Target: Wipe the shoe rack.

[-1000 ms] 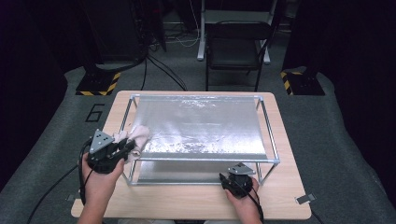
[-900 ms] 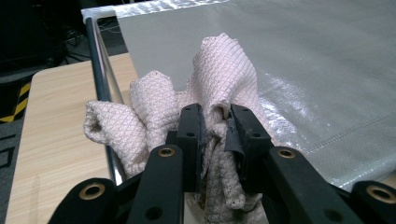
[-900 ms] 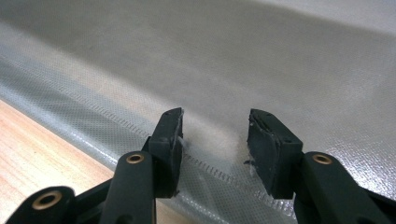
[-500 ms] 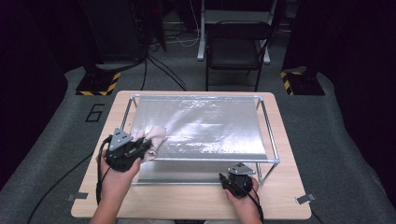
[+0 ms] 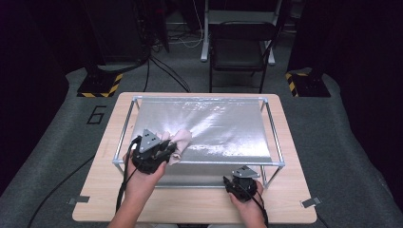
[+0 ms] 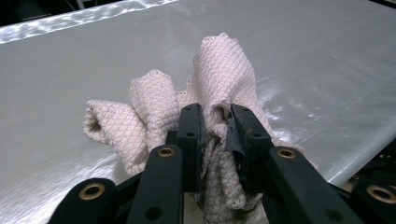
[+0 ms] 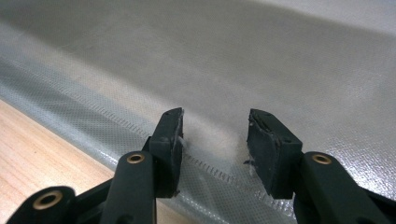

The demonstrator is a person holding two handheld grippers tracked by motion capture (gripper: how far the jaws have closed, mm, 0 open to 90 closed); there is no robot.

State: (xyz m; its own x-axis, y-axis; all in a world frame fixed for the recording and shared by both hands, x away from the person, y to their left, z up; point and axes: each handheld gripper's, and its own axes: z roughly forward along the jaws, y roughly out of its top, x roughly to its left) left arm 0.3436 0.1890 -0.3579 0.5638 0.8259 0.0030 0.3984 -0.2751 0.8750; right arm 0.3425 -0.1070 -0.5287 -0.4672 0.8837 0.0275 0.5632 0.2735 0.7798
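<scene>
Here, pink cloth [image 6: 219,79] pinched between left gripper [image 6: 215,128] fingers, on silver sheet [image 6: 327,60]

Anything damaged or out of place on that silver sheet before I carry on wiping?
Nothing looks damaged. The silver sheet lies flat in its metal frame; its streaks look like glare. The left hand-held gripper is clamped on the bunched pink cloth. The right hand-held gripper is open at the near edge.

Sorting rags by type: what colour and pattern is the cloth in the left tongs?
Pale pink cloth with a fine diamond weave, clearest in the left gripper view.
</scene>
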